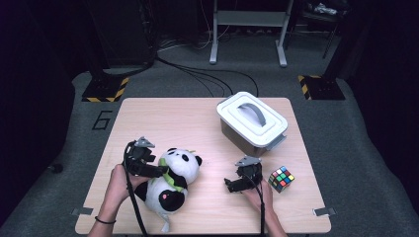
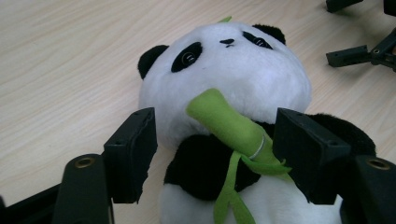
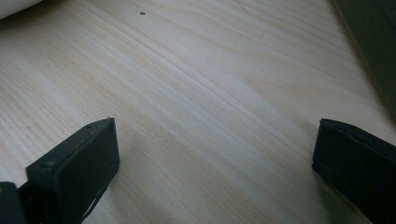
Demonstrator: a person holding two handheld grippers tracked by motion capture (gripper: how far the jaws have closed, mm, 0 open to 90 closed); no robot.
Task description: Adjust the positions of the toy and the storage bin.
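At the left of the table point(image 1: 148, 113), the left gripper point(image 1: 160, 171) reaches in over a plush panda point(image 1: 175, 180) that lies on its back on the wood, head toward the far side and feet toward the person. In the left gripper view the panda point(image 2: 224, 79) sits between the 2 black jaws at the level of its neck and chest; the jaws flank it on either side, one beside its shoulder and one against the black fur of its arm, but whether the pads actually press on the plush cannot be told. A green bamboo stalk point(image 2: 233, 128) lies slanted across the panda's chest, right between the jaws.

Further right, the right gripper point(image 1: 232, 183) rests low over bare wood, well apart from the panda, with its jaws spread wide and nothing between them (the right gripper view has plain wood grain point(image 3: 210, 93) there). Just beside it on the right sits a colour cube point(image 1: 281, 178). Behind it, a white lidded box point(image 1: 252, 121) with a grey handle stands near the far right corner.

The table is pale wood on a grey carpeted floor point(image 1: 356, 148), with cables trailing away into a dark room.
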